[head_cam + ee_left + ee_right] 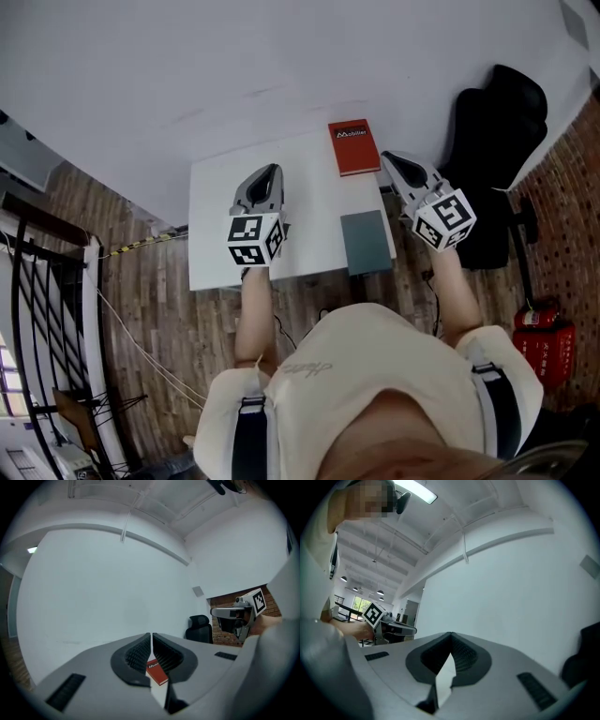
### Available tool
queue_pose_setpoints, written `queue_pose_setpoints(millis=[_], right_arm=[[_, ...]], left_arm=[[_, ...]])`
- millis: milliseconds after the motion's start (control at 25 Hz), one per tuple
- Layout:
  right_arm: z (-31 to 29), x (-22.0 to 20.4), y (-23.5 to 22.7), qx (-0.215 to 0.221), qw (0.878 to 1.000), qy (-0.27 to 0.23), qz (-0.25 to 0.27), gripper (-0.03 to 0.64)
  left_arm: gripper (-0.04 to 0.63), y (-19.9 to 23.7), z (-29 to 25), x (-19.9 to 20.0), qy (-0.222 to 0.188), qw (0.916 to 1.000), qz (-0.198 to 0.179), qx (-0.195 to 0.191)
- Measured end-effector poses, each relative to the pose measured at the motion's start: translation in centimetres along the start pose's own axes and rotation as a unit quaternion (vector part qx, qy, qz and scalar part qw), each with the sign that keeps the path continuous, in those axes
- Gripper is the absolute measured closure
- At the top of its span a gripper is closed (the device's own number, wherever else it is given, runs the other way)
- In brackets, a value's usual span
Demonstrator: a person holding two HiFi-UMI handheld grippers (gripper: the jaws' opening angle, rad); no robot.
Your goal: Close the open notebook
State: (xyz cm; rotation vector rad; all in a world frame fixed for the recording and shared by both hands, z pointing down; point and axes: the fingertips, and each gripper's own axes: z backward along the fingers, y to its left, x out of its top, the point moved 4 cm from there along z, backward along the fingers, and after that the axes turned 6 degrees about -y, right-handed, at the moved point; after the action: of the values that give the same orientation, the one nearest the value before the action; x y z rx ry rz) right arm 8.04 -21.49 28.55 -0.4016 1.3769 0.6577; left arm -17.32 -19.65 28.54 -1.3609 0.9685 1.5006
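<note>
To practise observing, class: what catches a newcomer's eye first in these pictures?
The left gripper and the right gripper hang shut and empty above a white table. A red book lies at its far right corner, and a grey notebook, closed, at its near right edge.

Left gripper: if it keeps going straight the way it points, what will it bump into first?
Probably the white wall. The left gripper points level, above the red book, so it should pass over that, though depth is hard to judge.

Soft, even light; the white rectangular bench (211,187) lies bright and glare-free. Above bench level a long white ceiling strip lamp (415,490) glows. Both gripper views warp into black corners; the grey left hand-held gripper (151,635) looks soft.
</note>
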Motion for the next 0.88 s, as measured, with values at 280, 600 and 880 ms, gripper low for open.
queue_pose_setpoints(millis=[280, 600, 880], right_arm=[[-0.2, -1.2, 1.0, -0.012, 0.999, 0.017, 0.034, 0.609], [-0.1, -2.4, 2.1, 0.002, 0.999, 0.037, 0.025, 0.611], [0.7, -3.3, 1.9, 0.002, 0.998, 0.051, 0.027, 0.611]], left_arm=[[0.568, 0.7, 0.1, -1.5, -0.003, 0.9997, 0.006, 0.024], [0.567, 0.4, 0.2, -2.8, 0.009, 0.9996, 0.026, 0.012], [0.568, -0.3, 0.4, -4.1, 0.022, 0.9990, 0.038, 0.009]])
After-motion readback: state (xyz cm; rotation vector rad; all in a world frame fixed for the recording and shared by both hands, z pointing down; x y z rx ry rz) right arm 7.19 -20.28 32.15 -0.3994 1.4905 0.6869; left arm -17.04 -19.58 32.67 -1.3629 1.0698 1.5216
